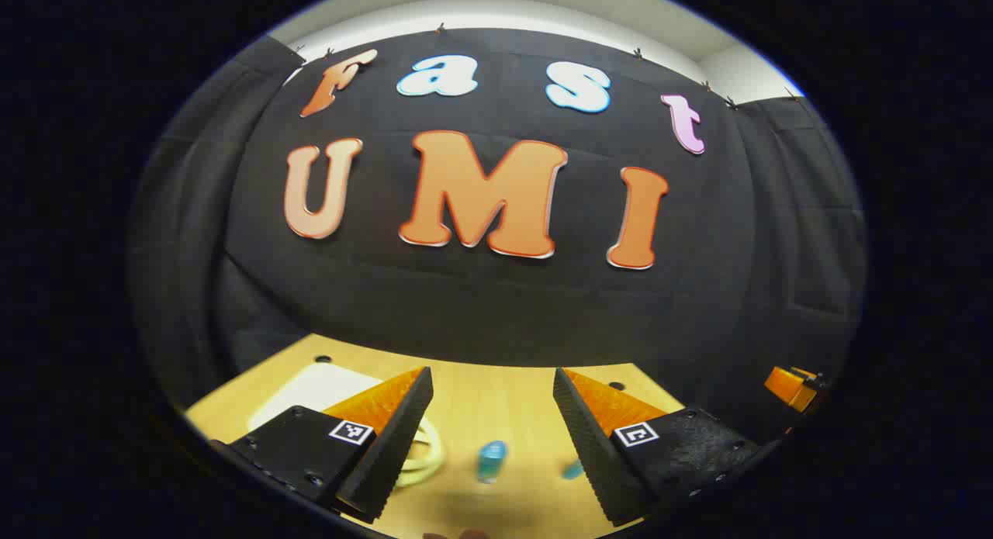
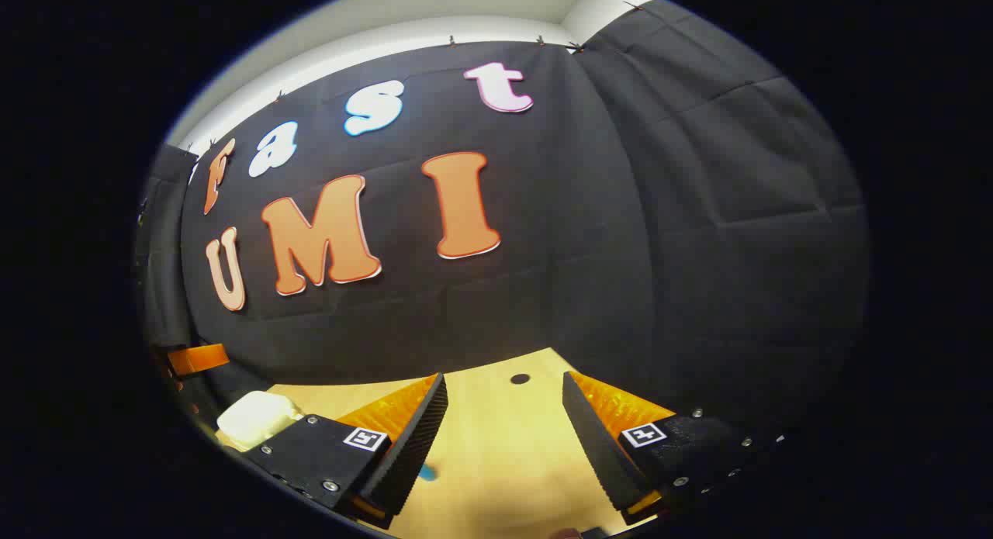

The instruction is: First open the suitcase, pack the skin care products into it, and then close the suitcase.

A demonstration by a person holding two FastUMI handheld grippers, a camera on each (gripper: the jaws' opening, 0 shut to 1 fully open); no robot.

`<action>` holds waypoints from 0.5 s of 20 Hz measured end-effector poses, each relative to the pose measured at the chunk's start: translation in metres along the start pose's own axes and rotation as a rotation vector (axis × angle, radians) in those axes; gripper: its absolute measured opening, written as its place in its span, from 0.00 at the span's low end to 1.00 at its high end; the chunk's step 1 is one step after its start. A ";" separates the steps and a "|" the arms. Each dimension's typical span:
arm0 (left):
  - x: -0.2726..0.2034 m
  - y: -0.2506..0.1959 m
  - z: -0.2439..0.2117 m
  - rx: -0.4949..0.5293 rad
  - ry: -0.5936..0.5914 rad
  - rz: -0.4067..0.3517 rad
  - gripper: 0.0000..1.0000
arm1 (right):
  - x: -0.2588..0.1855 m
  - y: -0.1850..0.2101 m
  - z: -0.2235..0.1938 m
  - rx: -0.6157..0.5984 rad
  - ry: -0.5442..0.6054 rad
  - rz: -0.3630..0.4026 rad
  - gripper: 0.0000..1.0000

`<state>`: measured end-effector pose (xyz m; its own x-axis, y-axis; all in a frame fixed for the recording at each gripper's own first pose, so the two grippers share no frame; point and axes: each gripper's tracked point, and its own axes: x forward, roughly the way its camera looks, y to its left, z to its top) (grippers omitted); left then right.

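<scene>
1. The suitcase [image 1: 314,392] appears as a pale, rounded-cornered slab lying flat on the wooden table [image 1: 481,384], at the far left behind the left gripper's own finger – presumably still closed, though little of it shows. The right gripper view catches it as a whitish lump [image 2: 256,417] at the left edge.
2. Skin care products lie nearer: a small blue bottle [image 1: 491,460] between the left gripper's fingers, a second bluish item [image 1: 572,469] by the right-hand finger, and a pale yellow looped piece [image 1: 423,455] that is hard to identify.
3. Risk: both cameras point high at the booth wall, so a reach down could knock the blue bottle over or roll it away.
4. The left gripper [image 1: 493,399] is spread wide, holding and touching nothing.
5. The right gripper [image 2: 504,407] is likewise wide apart and empty – above bare table.
</scene>
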<state>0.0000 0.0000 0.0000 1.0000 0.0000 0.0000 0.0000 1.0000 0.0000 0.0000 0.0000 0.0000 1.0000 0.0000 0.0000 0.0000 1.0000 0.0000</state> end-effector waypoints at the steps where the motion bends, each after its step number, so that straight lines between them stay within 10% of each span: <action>1: -0.008 0.030 0.004 0.002 -0.007 0.001 0.97 | -0.005 0.021 -0.002 0.011 0.007 0.007 0.94; 5: -0.021 0.106 0.012 -0.052 -0.003 0.040 0.97 | -0.025 0.105 -0.005 -0.061 0.004 0.064 0.94; 10: -0.002 0.098 0.019 -0.029 -0.003 0.055 0.97 | -0.015 0.135 0.006 -0.126 0.020 0.160 0.94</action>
<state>-0.0022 0.0976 0.0190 0.9985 0.0554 0.0026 -0.0553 0.9981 -0.0288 -0.0153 0.1347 0.0062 0.9871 0.1573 -0.0296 -0.1597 0.9794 -0.1233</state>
